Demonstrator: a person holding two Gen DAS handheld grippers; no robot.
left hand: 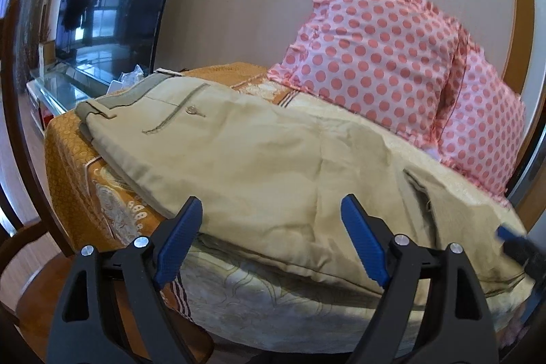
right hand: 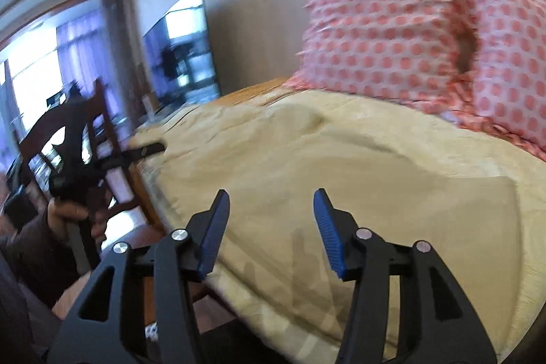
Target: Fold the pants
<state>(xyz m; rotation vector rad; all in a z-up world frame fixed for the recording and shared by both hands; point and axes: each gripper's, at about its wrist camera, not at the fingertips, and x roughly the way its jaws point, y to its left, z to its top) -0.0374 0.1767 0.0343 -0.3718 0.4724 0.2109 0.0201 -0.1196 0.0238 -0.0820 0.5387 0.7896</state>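
Beige pants (left hand: pixel 266 159) lie flat on the bed, waistband and back pocket at the far left, legs running toward the right. My left gripper (left hand: pixel 273 203) is open and empty, hovering over the pants' near edge. The right gripper's tip shows blurred at the right edge (left hand: pixel 518 244). In the right wrist view the pants (right hand: pixel 324 166) spread across the bed. My right gripper (right hand: pixel 271 197) is open and empty just above them. The left gripper (right hand: pixel 112 156) shows at the left, held by a hand, by the bed's edge.
Two pink polka-dot pillows (left hand: pixel 375 50) lean on the wall behind the pants. An orange patterned bedcover (left hand: pixel 75 159) hangs over the bed's left end. A television (left hand: pixel 112 9) stands on a glass stand at the left. A wooden chair (right hand: pixel 99 132) stands beside the bed.
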